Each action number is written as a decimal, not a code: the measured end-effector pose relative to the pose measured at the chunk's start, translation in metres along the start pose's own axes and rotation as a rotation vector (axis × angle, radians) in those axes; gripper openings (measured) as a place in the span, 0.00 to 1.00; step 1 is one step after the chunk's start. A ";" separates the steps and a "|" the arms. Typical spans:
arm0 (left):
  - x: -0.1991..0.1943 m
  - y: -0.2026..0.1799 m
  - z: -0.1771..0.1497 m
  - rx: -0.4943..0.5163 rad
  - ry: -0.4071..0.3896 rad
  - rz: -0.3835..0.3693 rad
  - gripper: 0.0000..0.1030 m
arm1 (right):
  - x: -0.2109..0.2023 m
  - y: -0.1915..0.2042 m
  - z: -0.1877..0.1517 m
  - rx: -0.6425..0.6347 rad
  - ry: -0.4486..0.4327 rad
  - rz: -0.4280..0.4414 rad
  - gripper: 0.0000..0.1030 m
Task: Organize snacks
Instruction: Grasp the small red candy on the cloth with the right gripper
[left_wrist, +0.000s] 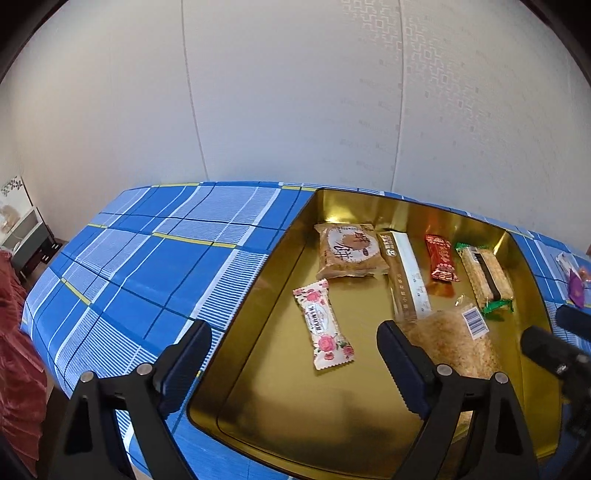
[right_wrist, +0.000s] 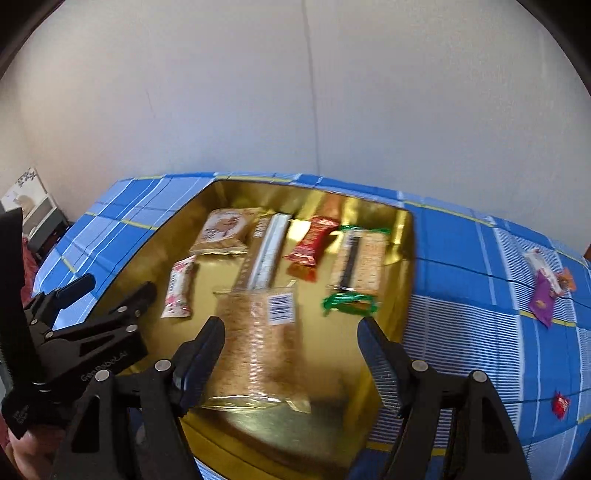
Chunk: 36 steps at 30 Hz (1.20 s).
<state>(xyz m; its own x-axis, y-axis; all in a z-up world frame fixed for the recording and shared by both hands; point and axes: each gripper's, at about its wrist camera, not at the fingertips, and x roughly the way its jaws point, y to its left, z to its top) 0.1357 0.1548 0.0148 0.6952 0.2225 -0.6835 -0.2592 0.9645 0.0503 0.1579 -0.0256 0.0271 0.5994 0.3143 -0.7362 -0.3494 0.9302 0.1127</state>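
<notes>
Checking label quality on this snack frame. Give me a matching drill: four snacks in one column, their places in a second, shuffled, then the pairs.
Things:
1. rose-print packet
2. red packet
3. purple packet
4. barcode bag

Places:
A. on the checked cloth, outside the tin, to its right
B. in the gold tin, toward its left side, nearer than the round-cake pack
C. in the tin, near edge, just ahead of the right gripper with its fingers apart
D. in the tin's far row, between the long beige box and the green-ended cracker pack

Pairs: 1-B, 2-D, 3-A, 4-C
</notes>
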 end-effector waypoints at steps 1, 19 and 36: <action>-0.001 -0.002 0.000 0.006 -0.004 -0.007 0.89 | -0.002 -0.005 -0.001 0.010 -0.006 -0.005 0.73; -0.039 -0.079 -0.019 0.211 -0.116 -0.181 0.93 | -0.042 -0.152 -0.045 0.197 -0.010 -0.260 0.73; -0.069 -0.182 -0.028 0.283 -0.002 -0.307 0.96 | -0.068 -0.275 -0.109 0.444 0.037 -0.370 0.52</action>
<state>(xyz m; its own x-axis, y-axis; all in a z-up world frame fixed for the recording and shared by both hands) 0.1163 -0.0395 0.0325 0.7133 -0.0813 -0.6961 0.1543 0.9871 0.0428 0.1347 -0.3233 -0.0260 0.5961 -0.0460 -0.8016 0.2187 0.9699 0.1070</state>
